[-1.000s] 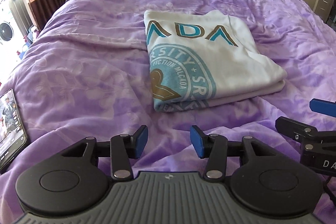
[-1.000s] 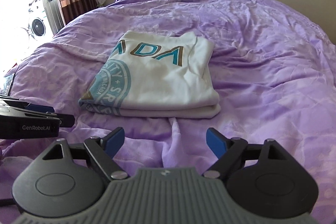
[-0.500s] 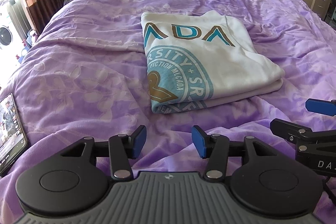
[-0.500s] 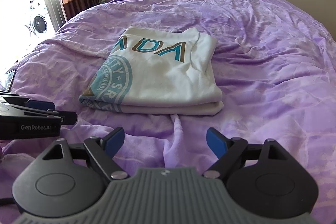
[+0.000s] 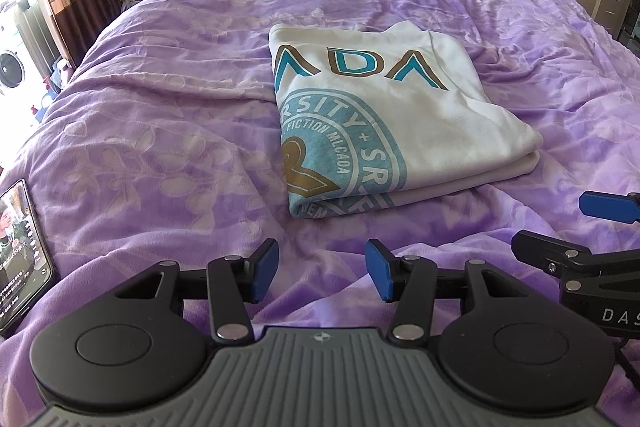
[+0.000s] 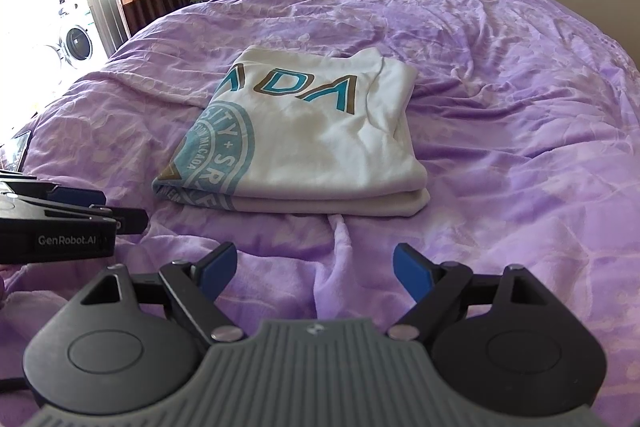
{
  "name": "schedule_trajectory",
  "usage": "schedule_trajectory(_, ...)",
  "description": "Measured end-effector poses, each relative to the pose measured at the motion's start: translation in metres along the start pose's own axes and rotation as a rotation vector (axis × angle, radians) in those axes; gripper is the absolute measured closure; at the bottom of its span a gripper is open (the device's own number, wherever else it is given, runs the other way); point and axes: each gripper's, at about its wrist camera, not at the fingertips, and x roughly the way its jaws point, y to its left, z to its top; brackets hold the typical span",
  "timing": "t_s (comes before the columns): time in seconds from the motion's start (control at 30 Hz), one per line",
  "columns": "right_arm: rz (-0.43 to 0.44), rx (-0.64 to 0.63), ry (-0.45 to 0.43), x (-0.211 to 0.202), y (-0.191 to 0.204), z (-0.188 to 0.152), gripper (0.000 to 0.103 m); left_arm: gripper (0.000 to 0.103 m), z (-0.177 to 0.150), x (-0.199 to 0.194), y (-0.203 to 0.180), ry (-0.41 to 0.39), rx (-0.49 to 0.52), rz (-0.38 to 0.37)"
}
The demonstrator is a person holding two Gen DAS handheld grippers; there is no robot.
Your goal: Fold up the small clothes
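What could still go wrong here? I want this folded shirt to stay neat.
The left tongs and right tongs both hang open just short of the folded shirt; a careless nudge could drag its stacked layers apart. The phone lies near the edge of the purple blanket, so tugging the cover might tip it off.

white teal-and-brown printed shirt [image 5: 384,115] on leaf-patterned purple bedspread [image 5: 168,131]
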Motion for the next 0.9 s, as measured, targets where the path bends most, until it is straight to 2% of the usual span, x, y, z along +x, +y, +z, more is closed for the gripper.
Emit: schedule_trajectory(0.9, 0.006, -0.001, 0.008, 0.002, 0.0016, -0.0013, 0.022, 0.043, -0.0002, -0.0004, -0.0009, -0.001, 0.002, 0.001)
